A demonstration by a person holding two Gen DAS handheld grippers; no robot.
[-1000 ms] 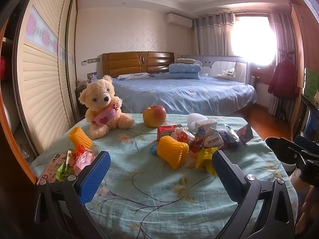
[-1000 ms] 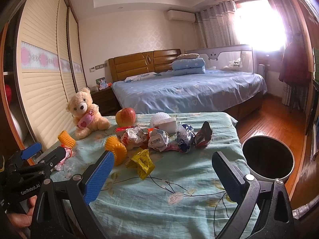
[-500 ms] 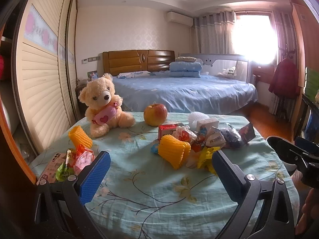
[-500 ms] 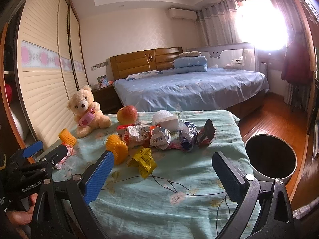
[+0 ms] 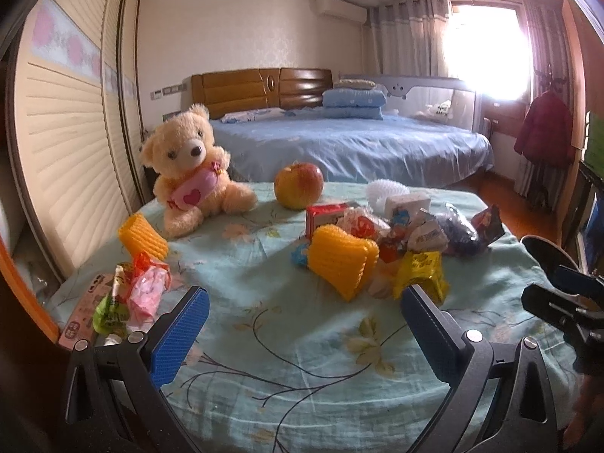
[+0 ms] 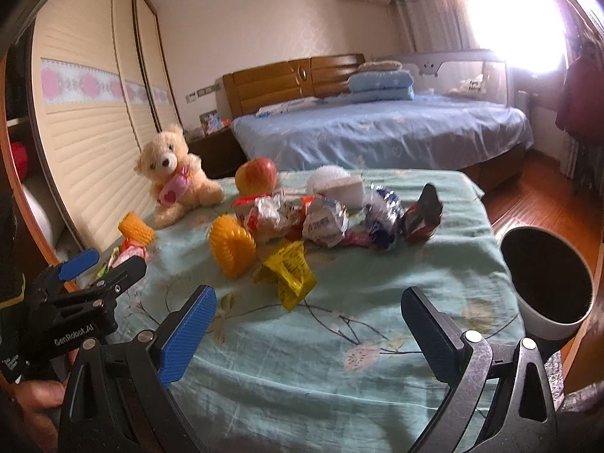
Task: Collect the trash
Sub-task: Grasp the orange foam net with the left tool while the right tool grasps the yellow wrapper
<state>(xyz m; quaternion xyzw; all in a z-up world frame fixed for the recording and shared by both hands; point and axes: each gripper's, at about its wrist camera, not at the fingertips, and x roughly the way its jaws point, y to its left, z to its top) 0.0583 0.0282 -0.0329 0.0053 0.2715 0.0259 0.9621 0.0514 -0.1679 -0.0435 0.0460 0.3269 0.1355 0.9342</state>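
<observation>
Below both pairs of jaws, a wide surface (image 6: pixel 339 358) under a pale green flowered cloth. Carries everything for this task.

To the right of the right jaws and lower than the cloth edge, a round bin (image 6: pixel 540 324), mouth open upward. Probably the place for the trash.

Right gripper (image 6: pixel 308 295): jaws spread wide, nothing between them, hovering over the near part of the cloth. Left gripper (image 5: pixel 304 296): jaws released as well, also empty, at about the same height.

Ahead of the right jaws, and ahead and a little right of the left jaws, the main trash heap (image 6: pixel 328 219): crumpled wrappers and small packs, touching each other. Stretches crosswise, from left to right, in front of both grippers.

At the near left end of this heap, an orange foam net (image 6: pixel 230 245), ahead and left of the right jaws, standing on its edge.

Just beside it, the yellow wrapper (image 6: pixel 288 271), nearest piece of all. Lies almost straight ahead of the right jaws, slightly left of their middle. From the left jaws, ahead and close to the right finger. Looks more natural for the right gripper, since the bin is on that side. Needs only a short forward reach, then a closing across its crumpled width.

Left of the left jaws, near the cloth edge, a smaller wrapper pile (image 5: pixel 132 290). Better suited to the left gripper, by this judgement.
</observation>
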